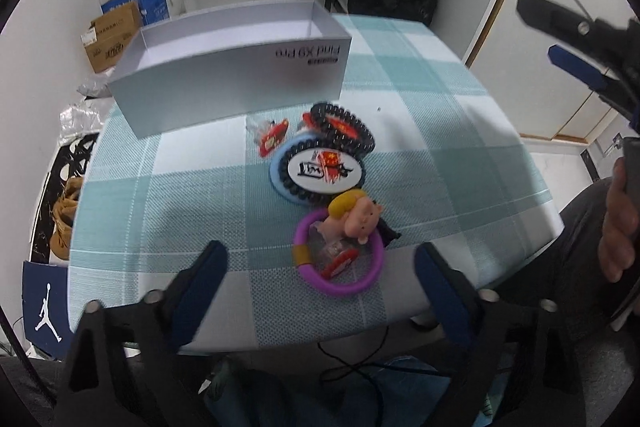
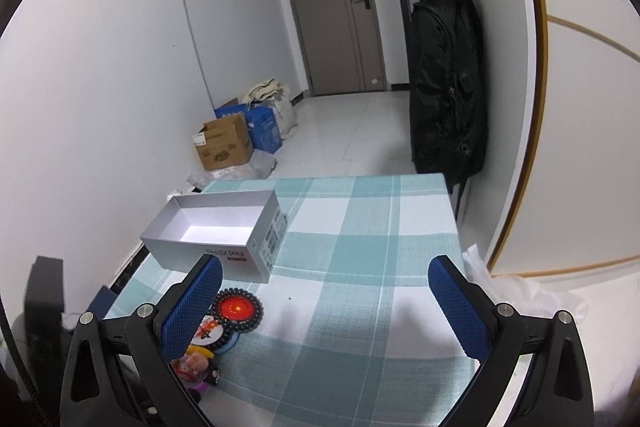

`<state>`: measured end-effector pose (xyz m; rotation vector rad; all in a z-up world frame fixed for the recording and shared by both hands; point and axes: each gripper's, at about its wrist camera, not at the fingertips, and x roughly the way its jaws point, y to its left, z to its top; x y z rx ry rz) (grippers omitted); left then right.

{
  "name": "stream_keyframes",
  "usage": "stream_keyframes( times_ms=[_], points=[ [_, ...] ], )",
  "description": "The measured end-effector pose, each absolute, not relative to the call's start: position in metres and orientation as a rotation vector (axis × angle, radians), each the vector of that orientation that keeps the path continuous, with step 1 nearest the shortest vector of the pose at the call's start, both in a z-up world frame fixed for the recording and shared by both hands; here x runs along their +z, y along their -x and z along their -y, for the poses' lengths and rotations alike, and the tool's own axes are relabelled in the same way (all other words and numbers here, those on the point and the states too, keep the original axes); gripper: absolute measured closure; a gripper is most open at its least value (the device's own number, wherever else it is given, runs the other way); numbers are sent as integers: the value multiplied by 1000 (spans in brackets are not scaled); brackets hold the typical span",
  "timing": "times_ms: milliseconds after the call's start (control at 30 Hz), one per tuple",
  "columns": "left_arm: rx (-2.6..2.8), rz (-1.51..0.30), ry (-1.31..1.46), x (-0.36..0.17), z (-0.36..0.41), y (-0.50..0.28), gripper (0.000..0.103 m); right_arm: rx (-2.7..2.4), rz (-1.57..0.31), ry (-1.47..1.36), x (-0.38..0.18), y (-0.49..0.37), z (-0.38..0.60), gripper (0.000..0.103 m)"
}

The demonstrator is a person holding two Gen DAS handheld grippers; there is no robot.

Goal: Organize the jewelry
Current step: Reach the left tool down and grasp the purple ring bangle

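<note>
A heap of jewelry lies on the checked tablecloth (image 1: pixel 420 131): a purple ring (image 1: pixel 338 287) with a pink pig charm (image 1: pixel 356 217) on it, a blue ring holding a white oval badge (image 1: pixel 322 171), a black coil tie around a red badge (image 1: pixel 344 125), and a small red clip (image 1: pixel 274 139). Behind the heap stands an empty white box (image 1: pixel 224 95). My left gripper (image 1: pixel 320 251) is open, its fingers on either side of the purple ring without touching it. My right gripper (image 2: pixel 324 267) is open over bare cloth, right of the coil tie (image 2: pixel 238 309) and the box (image 2: pixel 216 227).
The table's near edge runs just behind my left fingers. A person's hand (image 1: pixel 616 227) shows at the right edge. Cardboard boxes (image 2: pixel 224 143) and bags sit on the floor by the wall; a black backpack (image 2: pixel 444 87) hangs beyond the table's far right corner.
</note>
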<state>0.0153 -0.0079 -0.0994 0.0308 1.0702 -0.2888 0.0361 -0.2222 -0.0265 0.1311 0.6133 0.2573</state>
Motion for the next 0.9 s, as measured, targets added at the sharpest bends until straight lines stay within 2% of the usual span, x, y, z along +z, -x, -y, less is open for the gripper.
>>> stream_keyframes(
  times_ms=[133, 300, 433, 900],
  points=[
    [-289, -1089, -35, -106, 9, -17, 17, 254, -632, -152, -28, -40, 224, 0],
    [-298, -1091, -62, -107, 11, -14, 37, 253, -643, -152, -29, -40, 225, 0],
    [-337, -1089, -40, -105, 9, -15, 58, 259, -654, -148, -30, -41, 223, 0],
    [-413, -1040, 81, -84, 0, -26, 59, 301, -751, -178, -44, -47, 218, 0]
  ],
)
